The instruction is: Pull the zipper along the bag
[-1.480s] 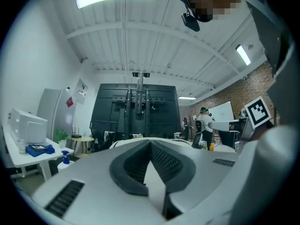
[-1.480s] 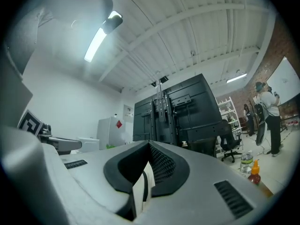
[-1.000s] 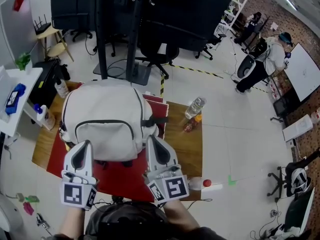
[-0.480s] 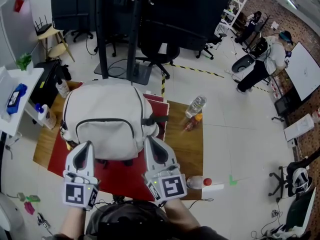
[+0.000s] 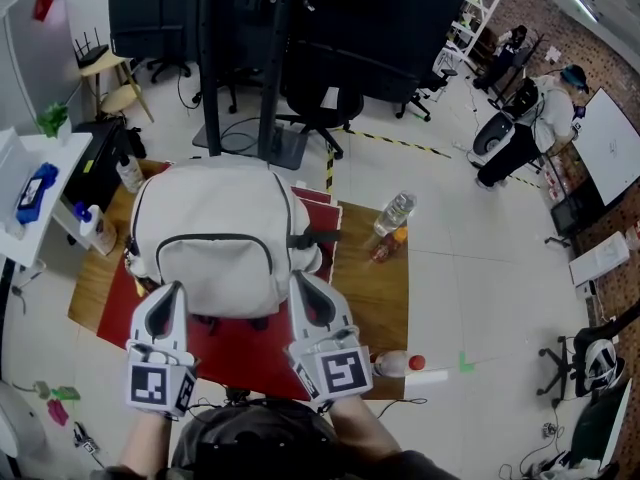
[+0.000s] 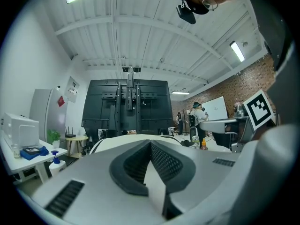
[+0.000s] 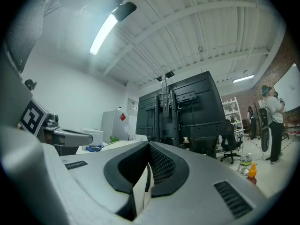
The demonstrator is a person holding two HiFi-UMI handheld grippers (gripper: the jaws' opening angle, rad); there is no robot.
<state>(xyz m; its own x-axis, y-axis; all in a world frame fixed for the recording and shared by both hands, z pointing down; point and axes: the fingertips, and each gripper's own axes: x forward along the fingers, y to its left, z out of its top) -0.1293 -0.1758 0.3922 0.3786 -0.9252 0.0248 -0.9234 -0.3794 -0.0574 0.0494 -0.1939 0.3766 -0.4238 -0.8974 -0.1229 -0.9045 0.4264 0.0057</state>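
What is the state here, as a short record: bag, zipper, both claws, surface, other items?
backpack: pale grey, lying on a red mat on a wooden table
zipper: dark arc on the front pocket; pull not made out
left claw: shut, empty, at the backpack's near edge
right claw: shut, empty, at the backpack's near edge
other items: clear bottle to the right of the backpack
task status: zipper not gripped

head view: steeply down on bag (image 5: 215,238) | gripper views: level, forward | shared: bag, black stand (image 6: 125,108)
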